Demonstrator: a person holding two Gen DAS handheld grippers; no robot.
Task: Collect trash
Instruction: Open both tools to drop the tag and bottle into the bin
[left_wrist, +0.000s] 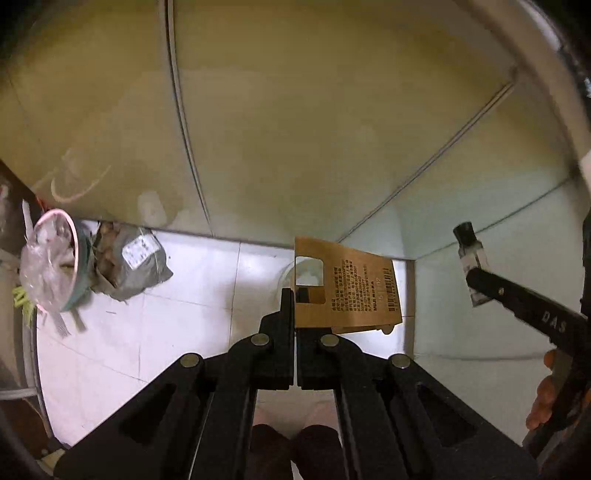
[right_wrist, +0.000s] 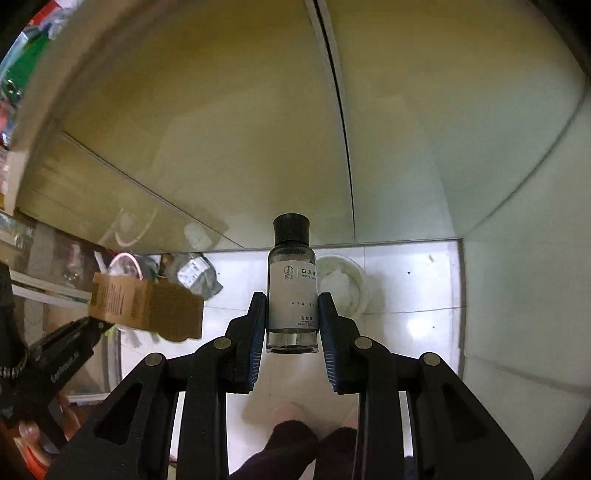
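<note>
My left gripper (left_wrist: 296, 295) is shut on a brown cardboard package (left_wrist: 351, 291) with a cut-out window and a barcode, held above the white tiled floor. It also shows in the right wrist view (right_wrist: 147, 306). My right gripper (right_wrist: 292, 306) is shut on a small clear bottle (right_wrist: 292, 295) with a black cap and a white label, held upright. The bottle also shows in the left wrist view (left_wrist: 471, 258). On the floor lie a grey parcel bag (left_wrist: 136, 264) and a pink-rimmed cup (left_wrist: 59, 258) stuffed with clear plastic.
A white round container (right_wrist: 343, 284) stands on the floor by the wall behind the bottle. Beige wall panels (left_wrist: 295, 129) enclose the corner. The person's legs (right_wrist: 295, 443) are below the grippers. Cluttered shelves (right_wrist: 22, 229) are at the left.
</note>
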